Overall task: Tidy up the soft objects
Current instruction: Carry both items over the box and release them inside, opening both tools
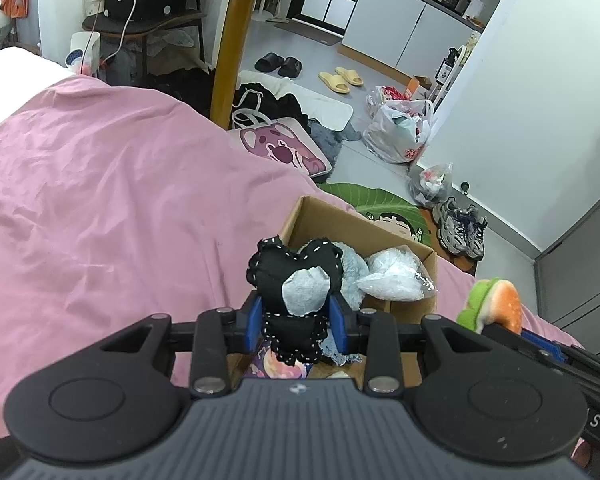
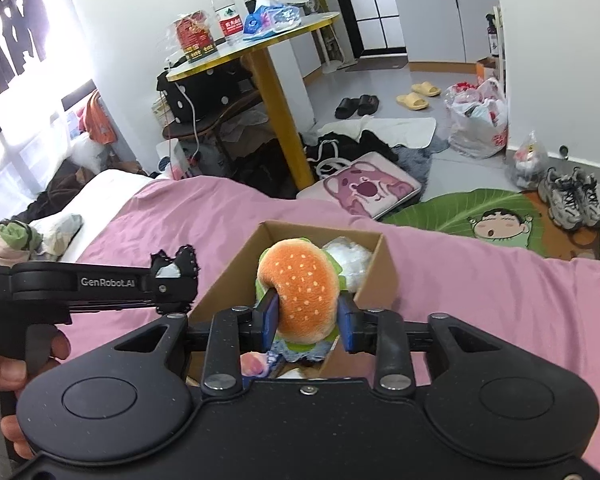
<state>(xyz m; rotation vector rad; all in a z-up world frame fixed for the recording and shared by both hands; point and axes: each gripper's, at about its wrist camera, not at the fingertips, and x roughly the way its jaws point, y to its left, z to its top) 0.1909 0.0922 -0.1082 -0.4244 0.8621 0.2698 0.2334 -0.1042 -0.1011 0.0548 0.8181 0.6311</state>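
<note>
Left claw (image 1: 296, 322) pinches black plush (image 1: 294, 280) over box (image 1: 430, 258); right claw (image 2: 308, 320) pinches burger (image 2: 300, 292) over same box. Both held above the opening, presumably for dropping in beside bagged stuffing (image 1: 396, 280).

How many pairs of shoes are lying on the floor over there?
3: black slippers and yellow slippers on the far floor, grey sneakers by the wall beside the green rug. Clutter may hide more.
</note>
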